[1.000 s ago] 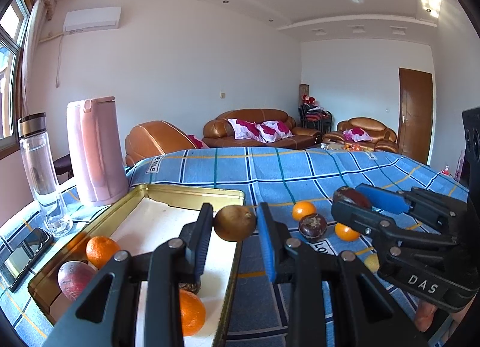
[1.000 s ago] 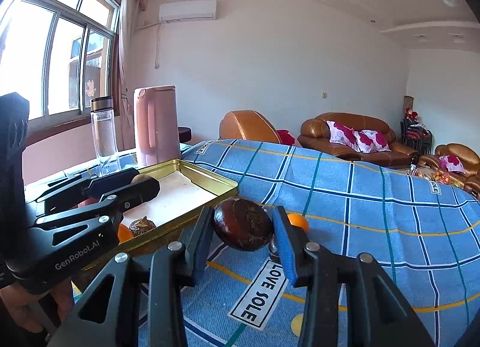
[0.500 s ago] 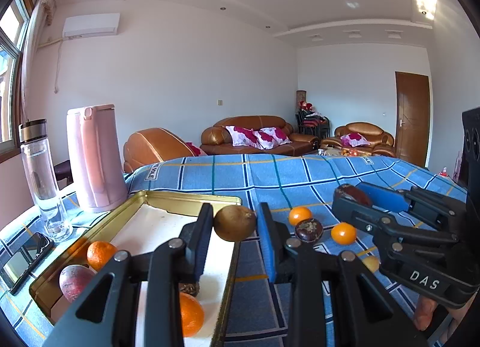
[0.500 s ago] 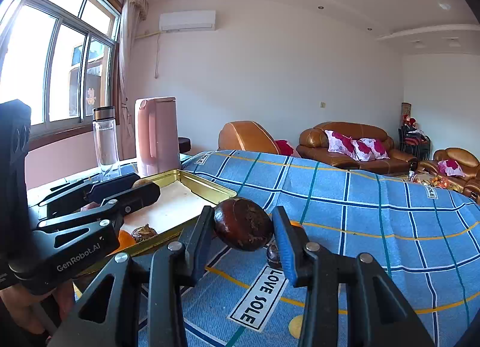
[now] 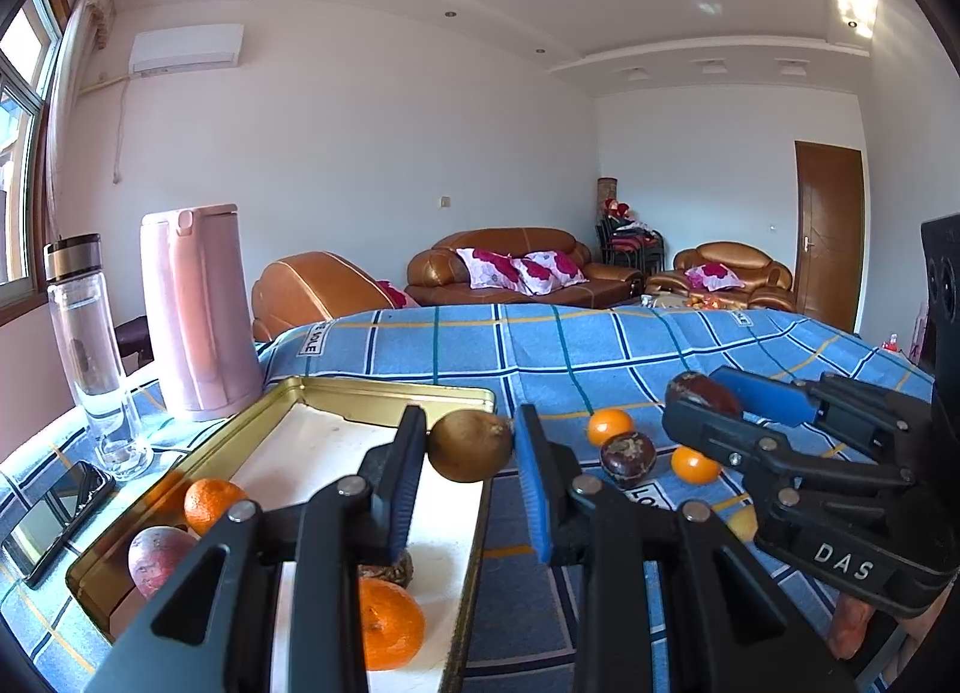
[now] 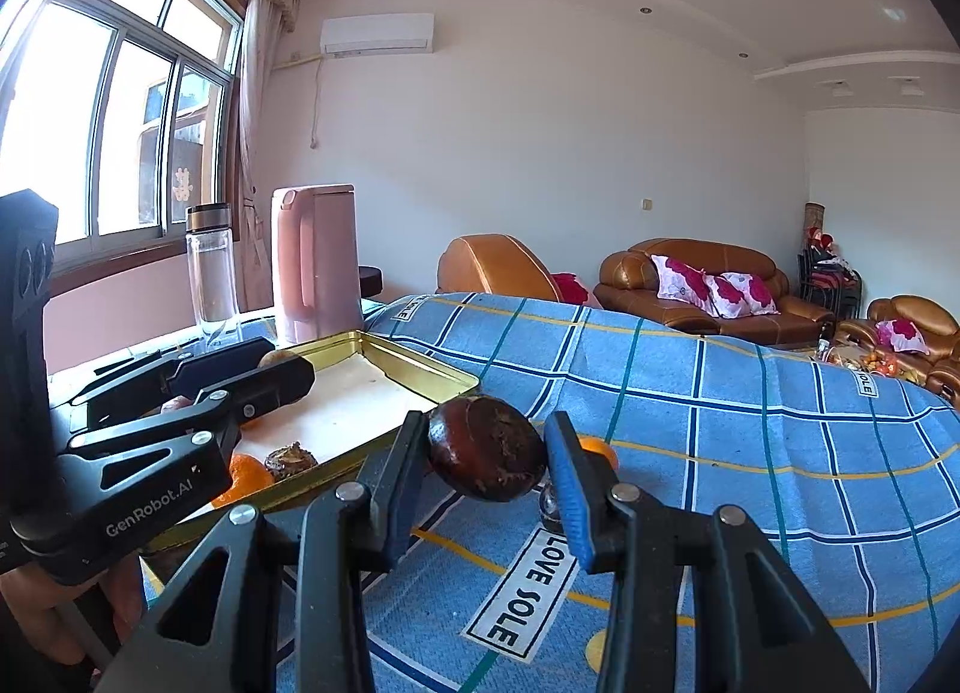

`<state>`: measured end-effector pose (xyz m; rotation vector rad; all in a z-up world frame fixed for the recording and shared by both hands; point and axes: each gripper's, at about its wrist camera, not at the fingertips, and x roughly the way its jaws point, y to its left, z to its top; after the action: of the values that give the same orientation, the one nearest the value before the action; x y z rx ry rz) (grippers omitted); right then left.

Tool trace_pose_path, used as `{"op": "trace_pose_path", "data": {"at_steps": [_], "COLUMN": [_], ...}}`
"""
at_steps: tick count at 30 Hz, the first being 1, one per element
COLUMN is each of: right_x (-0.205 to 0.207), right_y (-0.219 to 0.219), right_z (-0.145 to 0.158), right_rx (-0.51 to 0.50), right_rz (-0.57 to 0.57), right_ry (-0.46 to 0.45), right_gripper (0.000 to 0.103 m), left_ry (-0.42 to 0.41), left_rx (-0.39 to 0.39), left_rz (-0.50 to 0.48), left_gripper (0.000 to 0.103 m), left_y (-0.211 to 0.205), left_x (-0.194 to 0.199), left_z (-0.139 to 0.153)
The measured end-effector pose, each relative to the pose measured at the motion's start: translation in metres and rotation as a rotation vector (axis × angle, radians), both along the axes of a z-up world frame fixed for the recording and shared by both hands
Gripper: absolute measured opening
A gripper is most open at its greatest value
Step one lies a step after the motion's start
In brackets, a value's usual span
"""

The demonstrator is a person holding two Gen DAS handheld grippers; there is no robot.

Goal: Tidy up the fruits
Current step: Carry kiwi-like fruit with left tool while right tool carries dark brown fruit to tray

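My left gripper point(image 5: 471, 447) is shut on a brown kiwi point(image 5: 470, 446) and holds it above the right rim of the gold tray point(image 5: 384, 390). The tray holds two oranges point(image 5: 387, 624), a reddish fruit point(image 5: 157, 558) and a dark wrinkled fruit point(image 5: 387, 570). My right gripper point(image 6: 486, 456) is shut on a dark purple passion fruit point(image 6: 487, 456), held above the blue cloth to the right of the tray point(image 6: 414, 366). On the cloth lie two oranges point(image 5: 609, 427) and another passion fruit point(image 5: 628, 451). The right gripper also shows in the left wrist view point(image 5: 708, 399).
A pink kettle point(image 5: 195, 312) and a clear bottle point(image 5: 90, 357) stand behind the tray at the left. A phone point(image 5: 51, 513) lies at the left edge. The blue checked tablecloth point(image 6: 750, 411) covers the table. Sofas stand beyond.
Both grippers have risen slightly with their fruits and tilted up a little. The fruits on the cloth and in the tray have not moved.
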<state>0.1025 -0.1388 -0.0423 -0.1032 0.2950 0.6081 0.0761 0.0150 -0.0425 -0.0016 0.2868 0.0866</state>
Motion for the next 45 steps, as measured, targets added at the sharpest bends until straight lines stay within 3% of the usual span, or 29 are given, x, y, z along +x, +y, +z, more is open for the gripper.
{"op": "trace_pose_path", "data": {"at_steps": [45], "right_x": [-0.017], "right_y": [0.084], "right_z": [0.000], "right_rx": [-0.069], "right_rz": [0.169], "right_ry": [0.011], "right_gripper": [0.042], "left_ry": [0.040], "left_rx": [-0.041], "left_rz": [0.105], "left_gripper": [0.031], "left_y": [0.064], "left_x": [-0.016], "left_z": [-0.003]}}
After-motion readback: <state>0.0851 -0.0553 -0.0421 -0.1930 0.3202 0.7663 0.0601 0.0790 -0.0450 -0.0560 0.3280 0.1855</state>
